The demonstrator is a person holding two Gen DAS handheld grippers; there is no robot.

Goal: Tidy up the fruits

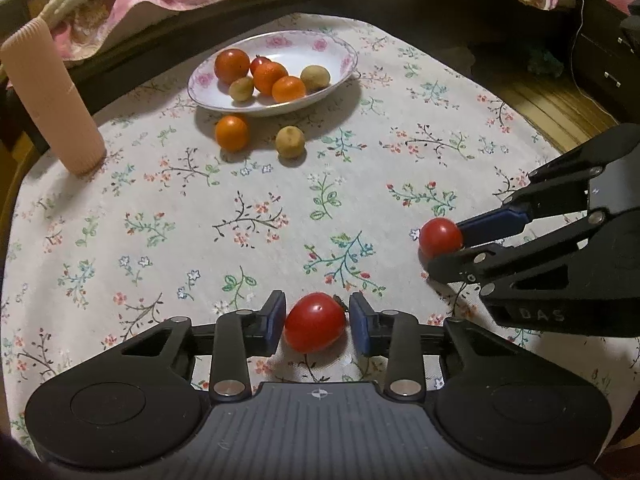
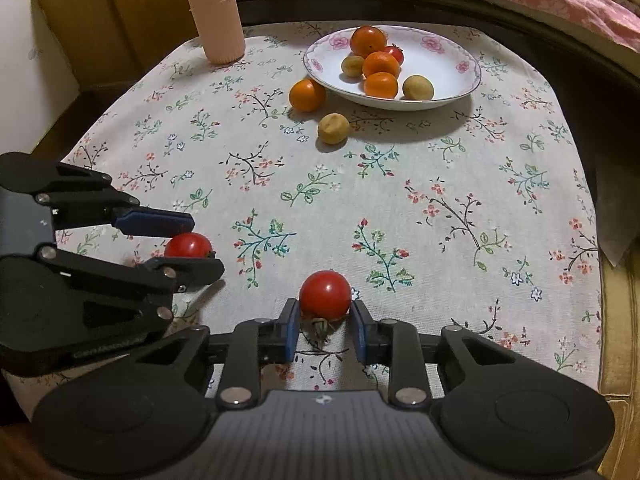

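— Tomatoes first: is each gripper on one?

— Nearly. The left gripper (image 1: 316, 322) has its blue pads either side of a plum-shaped tomato (image 1: 315, 322) lying on the flowered tablecloth (image 1: 248, 216). The left pad looks to be touching the skin, and a sliver of gap shows on the right, so I'd call the jaws narrowed around it, not clamped. The right gripper (image 2: 324, 322) is the same story with a rounder tomato (image 2: 325, 295), which sits out at the fingertips with its stalk end towards the camera.

— How will they handle?

— Light, smooth, thin-skinned, soft underneath, I'd guess. They would likely slip or split under a hard squeeze. Best held across the widest part with just enough pressure.

— Does either camera add anything?

— The right wrist view shows the dried green calyx under its tomato, which the left view doesn't. The left view shows the right gripper side-on, fingers straddling the fruit, while the right view shows the left one the same way.

— And further off?

— A loose tangerine (image 2: 307, 95) just beside the plate, and a small tan fruit (image 2: 333, 128) near it. Then the rose-patterned plate (image 2: 460, 50) holding tangerines, tan fruits and one small tomato. A ribbed pink cylinder (image 2: 214, 8) stands at the far left, with pink bedding behind.
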